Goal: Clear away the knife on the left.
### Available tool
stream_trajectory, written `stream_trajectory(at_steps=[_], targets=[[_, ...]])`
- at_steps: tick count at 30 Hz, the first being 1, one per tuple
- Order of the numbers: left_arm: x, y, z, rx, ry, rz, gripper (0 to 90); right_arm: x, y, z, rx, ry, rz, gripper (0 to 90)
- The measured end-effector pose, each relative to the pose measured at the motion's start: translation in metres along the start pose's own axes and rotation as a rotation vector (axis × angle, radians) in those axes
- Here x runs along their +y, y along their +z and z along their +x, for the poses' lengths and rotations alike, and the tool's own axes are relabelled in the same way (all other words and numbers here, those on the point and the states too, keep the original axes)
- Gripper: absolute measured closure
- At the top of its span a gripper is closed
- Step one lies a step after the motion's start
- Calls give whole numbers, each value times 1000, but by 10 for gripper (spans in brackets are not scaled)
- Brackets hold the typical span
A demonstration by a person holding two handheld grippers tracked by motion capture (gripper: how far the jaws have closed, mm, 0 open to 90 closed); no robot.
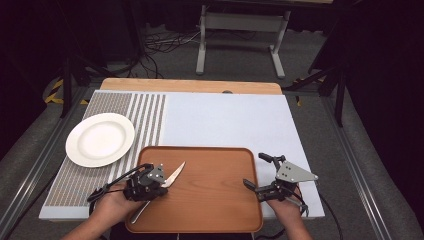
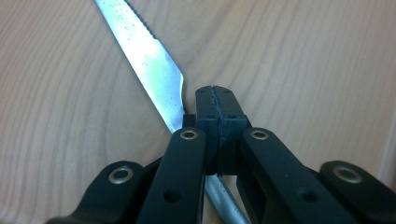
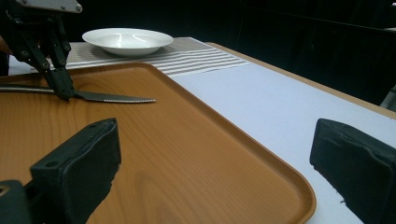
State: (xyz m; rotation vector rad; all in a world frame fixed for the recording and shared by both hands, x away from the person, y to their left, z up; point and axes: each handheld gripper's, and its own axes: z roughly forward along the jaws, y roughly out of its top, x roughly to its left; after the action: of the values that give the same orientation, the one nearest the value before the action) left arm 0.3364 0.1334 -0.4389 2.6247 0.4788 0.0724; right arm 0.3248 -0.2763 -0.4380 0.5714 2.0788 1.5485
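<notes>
The desk, under a pale cloth, lies bare beyond the brown wooden tray at its near edge. A round white plate sits on the striped mat far left. Left tongs are clamped on the silver serrated knife at the tray's left side. Right tongs gape empty over the tray's right rim.

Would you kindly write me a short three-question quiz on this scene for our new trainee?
1. True or false: the round white plate sits on the brown wooden tray.
2. Which gripper has its jaws wide apart: A) left gripper, B) right gripper?
3. Fill in: the serrated steel table knife lies on the ____.

Key
1. False; it rests on the striped mat beside the tray.
2. B; the left one's jaws meet beside the knife's neck.
3. Tray.
</notes>
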Motion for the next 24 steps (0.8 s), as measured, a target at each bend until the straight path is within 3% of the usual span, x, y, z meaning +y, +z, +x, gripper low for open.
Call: stream_trajectory(at_steps=[24], targets=[[-14, -8, 9, 44, -45, 16, 900, 0, 1, 0, 0, 0, 6, 28]])
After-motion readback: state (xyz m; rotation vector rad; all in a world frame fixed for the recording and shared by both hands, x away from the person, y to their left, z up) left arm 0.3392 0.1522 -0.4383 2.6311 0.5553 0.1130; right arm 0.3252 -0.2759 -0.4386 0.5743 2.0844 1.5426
